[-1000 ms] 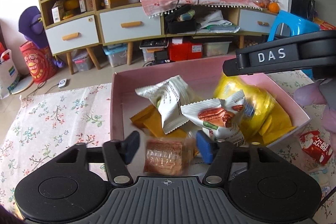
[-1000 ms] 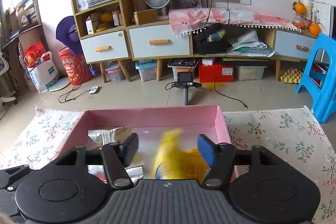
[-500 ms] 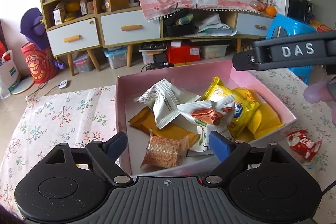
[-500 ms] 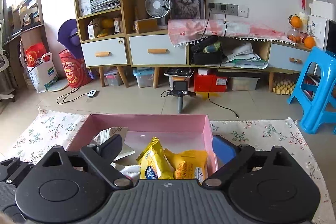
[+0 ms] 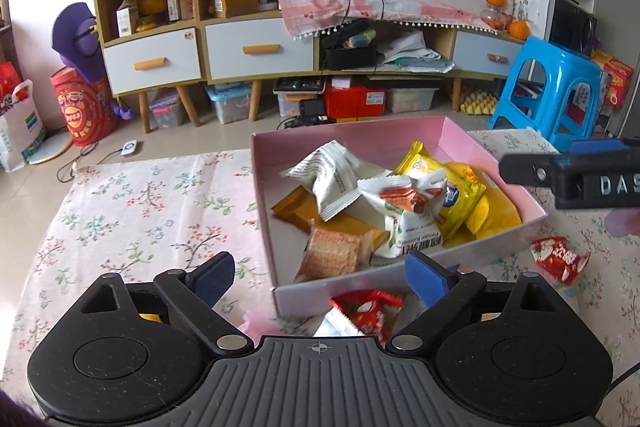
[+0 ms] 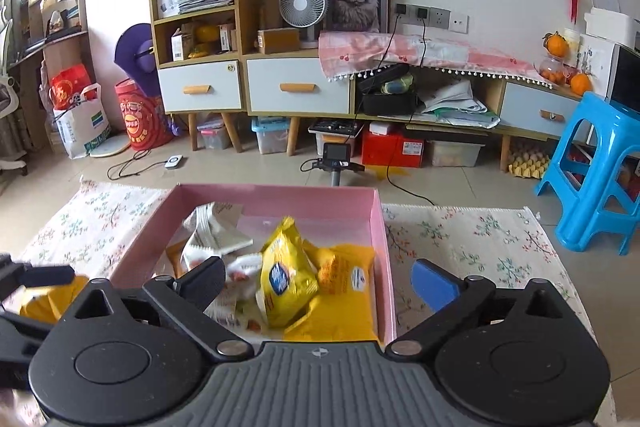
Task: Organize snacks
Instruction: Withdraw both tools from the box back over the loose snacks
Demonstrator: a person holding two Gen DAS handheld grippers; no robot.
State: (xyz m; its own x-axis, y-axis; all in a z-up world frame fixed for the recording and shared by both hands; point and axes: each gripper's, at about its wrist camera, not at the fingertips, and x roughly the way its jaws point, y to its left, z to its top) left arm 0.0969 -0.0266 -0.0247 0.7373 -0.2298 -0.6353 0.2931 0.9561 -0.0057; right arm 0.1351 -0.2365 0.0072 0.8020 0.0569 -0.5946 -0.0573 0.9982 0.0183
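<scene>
A pink box [image 5: 404, 283] on the floral cloth holds several snack packets: a clear packet of orange biscuits [image 5: 332, 255], white packets [image 5: 404, 211], yellow packets [image 5: 452, 191]. My left gripper [image 5: 320, 277] is open and empty, just in front of the box's near wall. A red packet [image 5: 366, 309] lies on the cloth under it, another red packet [image 5: 558, 259] lies right of the box. My right gripper [image 6: 318, 279] is open and empty above the box's [image 6: 386, 251] near end, over a yellow packet [image 6: 286, 279]. The right gripper also shows in the left wrist view [image 5: 576, 175].
The floral cloth [image 5: 140, 211] covers the table left of the box and to its right [image 6: 472, 247]. A yellow packet [image 6: 48, 297] lies at the far left by the left gripper's body. A blue stool [image 6: 600, 171] and cabinets stand beyond the table.
Both grippers opened wide, let their packets drop into the box, and pulled back and up. The biscuit packet and the yellow packet now lie in the box.
</scene>
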